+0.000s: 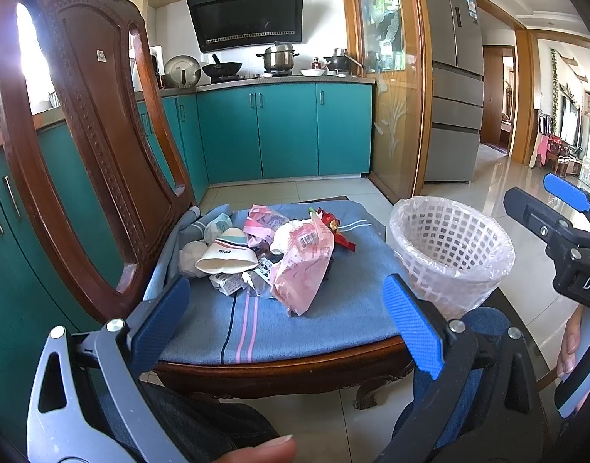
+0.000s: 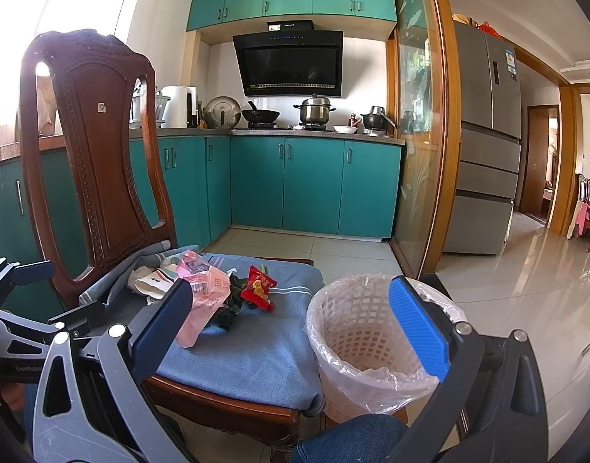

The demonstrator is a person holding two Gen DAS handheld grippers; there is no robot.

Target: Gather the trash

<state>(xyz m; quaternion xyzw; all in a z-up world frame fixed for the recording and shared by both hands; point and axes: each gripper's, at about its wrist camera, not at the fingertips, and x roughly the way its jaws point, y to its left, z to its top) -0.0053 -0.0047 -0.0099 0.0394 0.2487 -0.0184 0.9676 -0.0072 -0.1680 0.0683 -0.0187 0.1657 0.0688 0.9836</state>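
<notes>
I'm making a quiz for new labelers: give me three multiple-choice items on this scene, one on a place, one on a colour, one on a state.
1. Where does the trash lie?
A. on the chair's cushion
B. on the floor
C. in the basket

2. What colour is the cushion?
A. green
B. blue
C. brown

3. What is the state of the left gripper?
A. shut on a wrapper
B. shut, holding nothing
C. open, holding nothing

Key: 1 A, the pile rests on the cushion and the basket holds only its liner; 2 B, the cloth is blue with pink stripes; 3 C, its fingers stand wide apart with nothing between them.
</notes>
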